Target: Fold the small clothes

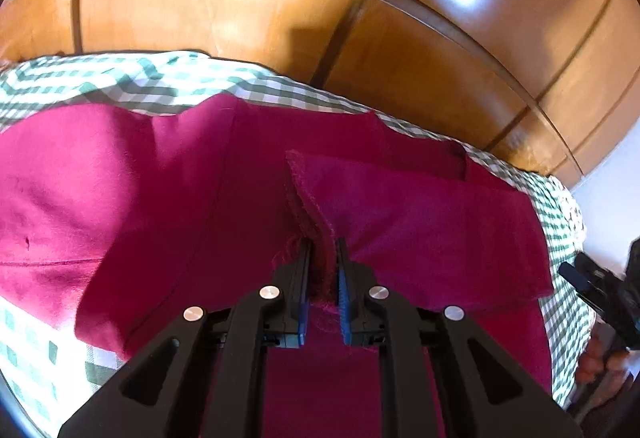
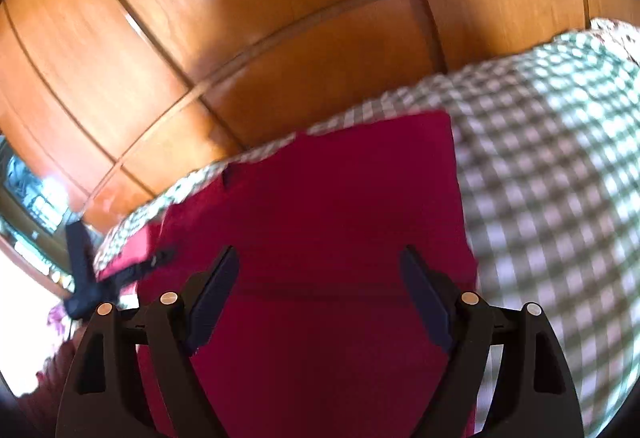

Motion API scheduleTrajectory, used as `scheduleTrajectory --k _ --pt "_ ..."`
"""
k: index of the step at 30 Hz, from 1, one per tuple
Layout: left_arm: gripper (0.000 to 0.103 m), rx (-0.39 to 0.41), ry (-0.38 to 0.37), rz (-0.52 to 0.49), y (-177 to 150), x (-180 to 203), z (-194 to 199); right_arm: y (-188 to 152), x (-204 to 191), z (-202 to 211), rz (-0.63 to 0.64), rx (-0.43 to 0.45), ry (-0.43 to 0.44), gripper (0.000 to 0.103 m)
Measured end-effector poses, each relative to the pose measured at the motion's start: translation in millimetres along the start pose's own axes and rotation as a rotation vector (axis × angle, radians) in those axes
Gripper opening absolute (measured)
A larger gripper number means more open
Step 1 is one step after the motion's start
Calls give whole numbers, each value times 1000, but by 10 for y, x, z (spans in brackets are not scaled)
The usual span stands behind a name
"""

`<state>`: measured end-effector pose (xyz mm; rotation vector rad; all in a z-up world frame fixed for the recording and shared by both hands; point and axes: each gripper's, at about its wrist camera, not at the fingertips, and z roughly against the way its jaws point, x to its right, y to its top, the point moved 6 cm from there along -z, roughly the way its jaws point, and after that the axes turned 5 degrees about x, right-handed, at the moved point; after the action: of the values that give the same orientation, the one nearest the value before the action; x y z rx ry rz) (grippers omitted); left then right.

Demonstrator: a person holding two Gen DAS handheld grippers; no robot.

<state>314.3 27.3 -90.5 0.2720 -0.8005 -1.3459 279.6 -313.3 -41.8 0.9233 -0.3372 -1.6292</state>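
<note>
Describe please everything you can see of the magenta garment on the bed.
The magenta garment looks like soft knit cloth, with a stitched hem line and a rough seam edge showing where one flap is turned over. It lies spread and partly folded on a green-and-white checked sheet, in front of a wooden wardrobe. The left gripper is shut on a raised ridge of its edge. The right gripper is open above the cloth; whether it touches is unclear.

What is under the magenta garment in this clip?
The magenta garment lies on a green-and-white checked cloth, visible around its edges. What the cloth covers is hidden. The left gripper pinches a raised hem.
</note>
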Motion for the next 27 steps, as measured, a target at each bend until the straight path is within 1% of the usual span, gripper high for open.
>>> scheduleTrajectory --k 2,3,4,5,6,7,8,9,11,13,15,17,18,19,20,22,23,25,27 --pt "12 -1 26 -4 19 -31 -36 32 92 -285 -3 -40 -72 81" --pt "13 -14 47 -17 17 -48 -85 -12 165 -471 -5 -84 -115 81" --pt "15 -22 64 -27 3 -54 -100 -86 238 -611 -1 -121 -156 81" --pt "15 -26 79 -34 -14 -71 -121 -137 249 -675 45 -111 -191 82" --pt "15 -24 75 -30 -28 -90 -123 -153 202 -691 92 -97 -211 87" --pt "18 -21 70 -17 -32 -109 -99 -184 150 -706 133 -98 -235 88" --pt "26 -20 67 -6 -39 -130 -74 -202 92 -692 175 -95 -272 89" --pt "30 -11 68 22 -47 -180 -13 -200 64 -667 187 -96 -286 89" --pt "40 10 66 56 -67 -255 120 -212 -31 -548 181 -87 -274 89" --pt "45 26 68 82 -124 -357 263 -244 -119 -425 184 -63 -268 89" --pt "47 31 63 111 -209 -471 408 -359 -239 -293 190 -42 -244 92" --pt "47 27 52 137 -322 -614 575 -481 -344 -253 206 -56 -218 92" --pt "47 26 50 149 -366 -680 638 -615 -420 -237 238 -67 -220 92" --pt "53 26 61 162 -391 -738 689 -702 -467 -243 258 -75 -227 92" --pt "56 27 83 182 -427 -834 744 -828 -514 -251 284 -88 -237 92" --pt "56 38 87 263 -508 -1133 917 -981 -577 -287 311 -107 -249 92" --pt "56 43 89 292 -534 -1245 973 -1045 -600 -299 336 -102 -266 95" --pt "55 87 111 363 -563 -1569 1167 -1098 -637 -280 363 -86 -286 98" --pt "55 134 127 428 -564 -1904 1355 -1082 -592 -313 342 -96 -280 99"
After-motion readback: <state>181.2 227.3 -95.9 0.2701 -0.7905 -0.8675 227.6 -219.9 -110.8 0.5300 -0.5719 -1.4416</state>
